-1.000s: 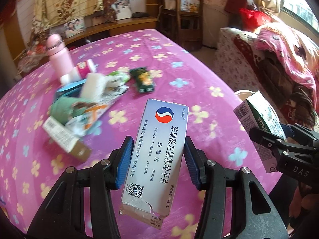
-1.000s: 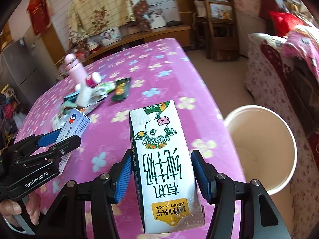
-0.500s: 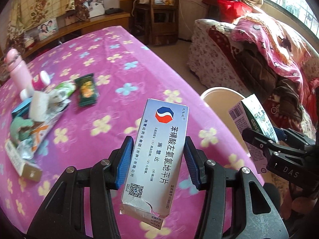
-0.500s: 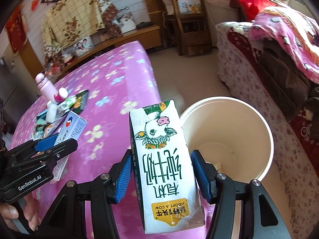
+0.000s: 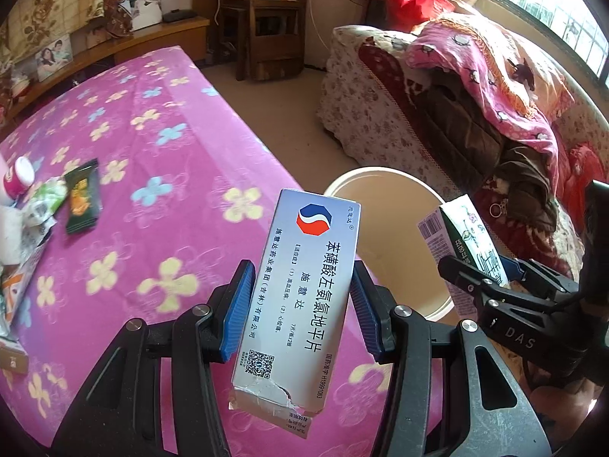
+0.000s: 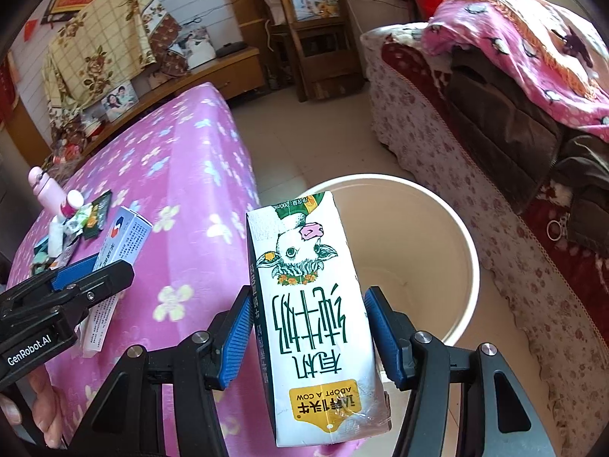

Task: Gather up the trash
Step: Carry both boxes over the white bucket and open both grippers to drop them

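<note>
The left gripper [image 5: 298, 306] pinches a medicine box [image 5: 300, 289] between its blue pads, the box standing roughly upright with its long axis running up and away along the fingers and its torn flap at the near end. The right gripper [image 6: 308, 337] pinches a milk carton [image 6: 314, 320] the same way, long axis along the fingers, its printed cow upside down at the far end.

What matters for the drop is where the bin [image 6: 466, 266] lies. In the right wrist view the white bin stands on the floor just right of the pink flowered table [image 6: 182, 175], and the carton's far end already overlaps the bin's open mouth, so the right gripper appears nearer to it. In the left wrist view the bin [image 5: 380, 173] sits ahead and to the right of the medicine box, whose lower part hangs above the table edge [image 5: 236, 122]; the left gripper likely needs to travel further right and forward before release.

Other litter, including a dark green snack packet [image 5: 82, 200], lies at the table's far left.
</note>
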Tool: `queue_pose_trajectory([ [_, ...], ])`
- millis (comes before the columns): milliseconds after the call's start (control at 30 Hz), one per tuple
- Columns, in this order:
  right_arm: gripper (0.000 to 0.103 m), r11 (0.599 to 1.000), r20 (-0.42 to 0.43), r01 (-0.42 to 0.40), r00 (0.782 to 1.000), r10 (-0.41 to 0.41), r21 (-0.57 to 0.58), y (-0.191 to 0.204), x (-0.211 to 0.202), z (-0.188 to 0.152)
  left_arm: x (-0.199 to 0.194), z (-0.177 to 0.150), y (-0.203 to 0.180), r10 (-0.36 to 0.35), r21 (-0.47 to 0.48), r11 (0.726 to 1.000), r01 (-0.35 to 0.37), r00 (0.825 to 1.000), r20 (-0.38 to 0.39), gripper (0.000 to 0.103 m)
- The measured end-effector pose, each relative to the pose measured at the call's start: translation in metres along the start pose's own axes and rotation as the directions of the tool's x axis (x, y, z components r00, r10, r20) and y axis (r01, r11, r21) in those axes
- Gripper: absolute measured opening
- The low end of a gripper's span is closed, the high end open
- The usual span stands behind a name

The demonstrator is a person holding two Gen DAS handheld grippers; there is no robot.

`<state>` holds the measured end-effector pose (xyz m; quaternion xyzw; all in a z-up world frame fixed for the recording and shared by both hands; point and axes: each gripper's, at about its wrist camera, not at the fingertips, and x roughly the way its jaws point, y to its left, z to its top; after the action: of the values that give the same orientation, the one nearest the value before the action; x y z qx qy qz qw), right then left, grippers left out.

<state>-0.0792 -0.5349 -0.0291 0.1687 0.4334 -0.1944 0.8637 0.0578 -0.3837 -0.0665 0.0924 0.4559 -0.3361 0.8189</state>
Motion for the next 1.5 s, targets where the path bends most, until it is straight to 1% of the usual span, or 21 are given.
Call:
queue_pose_trajectory([
  [267,0.057,0.999,-0.015,0.020,1.000,-0.019,0.033,-0.019,0.011,0.000,0.017,0.006,-0.017,-0.047,0.001,0.999,0.047,0.999,-0.026,0.049],
  [467,0.057,0.998,-0.027,0.034,0.999,-0.033,0.044,-0.025,0.017,-0.003,0.024,0.011,-0.024,-0.085,-0.016,0.996,0.085,0.996,-0.031,0.049],
  [633,0.057,0.997,-0.034,0.046,0.998,-0.044,0.056,-0.032,0.022,-0.002,0.028,0.014,-0.031,-0.109,-0.005,0.994,0.109,0.994,-0.031,0.049],
  [967,0.057,0.995,-0.049,0.072,0.996,-0.069,0.065,-0.037,0.029,-0.003,0.032,0.016,-0.041,-0.131,0.026,0.991,0.132,0.991,-0.022,0.049],
  [1067,0.057,0.992,-0.056,0.097,0.994,-0.093,0.077,-0.041,0.031,-0.004,0.032,0.016,-0.041,-0.136,0.027,0.990,0.137,0.990,-0.018,0.049],
  [1133,0.058,0.990,-0.067,0.111,0.992,-0.105,0.090,-0.044,0.033,-0.004,0.032,0.016,-0.041,-0.136,0.027,0.990,0.136,0.991,-0.012,0.050],
  [1200,0.064,0.987,-0.073,0.118,0.991,-0.110,0.108,-0.047,0.034,-0.005,0.033,0.016,-0.041,-0.138,0.026,0.990,0.138,0.990,-0.015,0.050],
  [1433,0.065,0.984,-0.065,0.122,0.991,-0.115,0.127,-0.050,0.028,-0.005,0.036,0.013,-0.034,-0.188,-0.021,0.982,0.187,0.982,-0.028,0.051],
  [1467,0.065,0.984,-0.065,0.121,0.991,-0.114,0.128,-0.050,0.027,-0.005,0.036,0.013,-0.032,-0.190,-0.025,0.982,0.190,0.981,-0.030,0.052],
  [1500,0.065,0.984,-0.064,0.121,0.991,-0.114,0.129,-0.050,0.026,-0.005,0.035,0.013,-0.031,-0.192,-0.030,0.981,0.191,0.981,-0.030,0.056],
])
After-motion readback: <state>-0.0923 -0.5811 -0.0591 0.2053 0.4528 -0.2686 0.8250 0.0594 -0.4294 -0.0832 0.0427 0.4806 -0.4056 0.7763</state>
